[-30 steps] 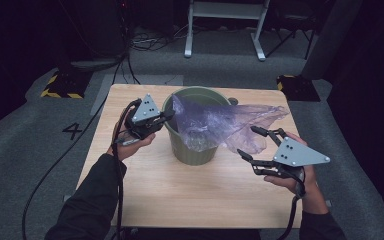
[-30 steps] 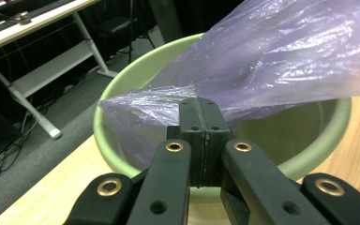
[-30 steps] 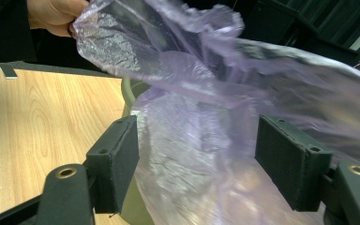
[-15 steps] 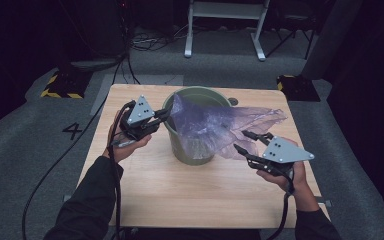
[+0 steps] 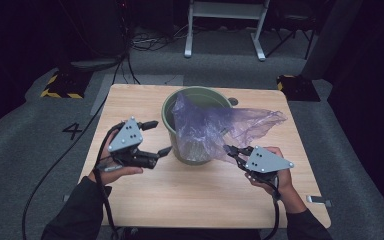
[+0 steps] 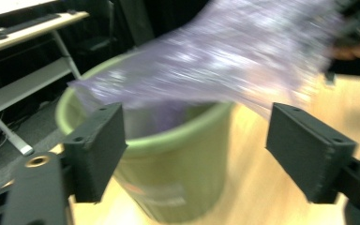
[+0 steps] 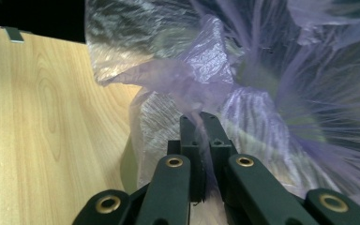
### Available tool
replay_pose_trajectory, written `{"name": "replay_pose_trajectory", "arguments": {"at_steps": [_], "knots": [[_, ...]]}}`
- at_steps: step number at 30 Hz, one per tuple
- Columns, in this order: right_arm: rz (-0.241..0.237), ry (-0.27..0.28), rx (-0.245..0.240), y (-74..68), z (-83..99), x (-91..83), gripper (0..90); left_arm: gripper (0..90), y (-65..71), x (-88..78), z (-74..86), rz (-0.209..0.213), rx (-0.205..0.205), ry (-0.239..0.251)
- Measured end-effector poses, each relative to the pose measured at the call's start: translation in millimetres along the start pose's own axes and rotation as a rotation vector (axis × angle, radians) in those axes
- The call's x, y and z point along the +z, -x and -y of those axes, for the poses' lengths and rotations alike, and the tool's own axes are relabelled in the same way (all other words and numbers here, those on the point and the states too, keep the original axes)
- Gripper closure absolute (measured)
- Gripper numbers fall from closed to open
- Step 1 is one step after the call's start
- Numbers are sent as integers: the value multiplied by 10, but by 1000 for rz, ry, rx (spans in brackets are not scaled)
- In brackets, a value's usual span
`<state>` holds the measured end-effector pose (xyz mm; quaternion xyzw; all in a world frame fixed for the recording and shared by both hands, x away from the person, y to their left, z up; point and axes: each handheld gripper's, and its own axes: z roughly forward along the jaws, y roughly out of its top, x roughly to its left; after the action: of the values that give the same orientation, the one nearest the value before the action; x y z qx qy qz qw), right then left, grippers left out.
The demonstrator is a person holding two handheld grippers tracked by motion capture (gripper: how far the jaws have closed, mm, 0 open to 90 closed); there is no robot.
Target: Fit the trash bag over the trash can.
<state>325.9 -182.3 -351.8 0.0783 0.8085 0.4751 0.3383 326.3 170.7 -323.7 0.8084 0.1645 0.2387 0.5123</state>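
I see the green bin (image 5: 192, 127) standing on the table (image 5: 195, 192), a purple bag (image 5: 215, 127) partly tucked into its mouth and spilling over its right rim. My right gripper (image 5: 228, 150) sits just right of the bin; its jaws have just been closing and now pinch a fold of the bag (image 7: 201, 93) between them. My left gripper (image 5: 157, 137) hangs just left of the bin, apart from it; its jaws have just been opening and stand spread with nothing between them.
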Motion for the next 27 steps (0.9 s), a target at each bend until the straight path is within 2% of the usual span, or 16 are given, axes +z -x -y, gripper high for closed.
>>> {"name": "replay_pose_trajectory", "arguments": {"at_steps": [3, 6, 10, 14, 17, 18, 20, 22, 25, 27], "knots": [[8, -10, -6, -22, 0, 32, 900, 163, 136, -52, 10, 44, 10, -13], [23, -14, -8, -32, -5, 60, 900, 164, 240, -52, 20, 104, -18, -18], [16, -21, -28, -78, -12, 97, 900, 183, 344, 29, -8, 137, -53, 3], [6, -34, -46, -138, -13, 143, 899, 182, 401, 145, -62, 81, -81, 7], [-3, -36, -52, -167, -10, 168, 898, 192, 408, 256, -73, 7, -101, -23], [-6, -34, -54, -172, -6, 175, 896, 233, 401, 285, -69, -20, -103, -33], [-13, -32, -50, -184, 6, 182, 889, 382, 380, 322, -42, -61, -88, -36], [-20, -31, -50, -192, 27, 188, 883, 508, 341, 344, -4, -61, -62, -35], [-26, -33, -49, -217, 60, 190, 852, 700, 301, 373, 33, -80, -43, -52], [-30, -29, -45, -235, 82, 183, 843, 797, 284, 378, 55, -92, -32, -65]]}}
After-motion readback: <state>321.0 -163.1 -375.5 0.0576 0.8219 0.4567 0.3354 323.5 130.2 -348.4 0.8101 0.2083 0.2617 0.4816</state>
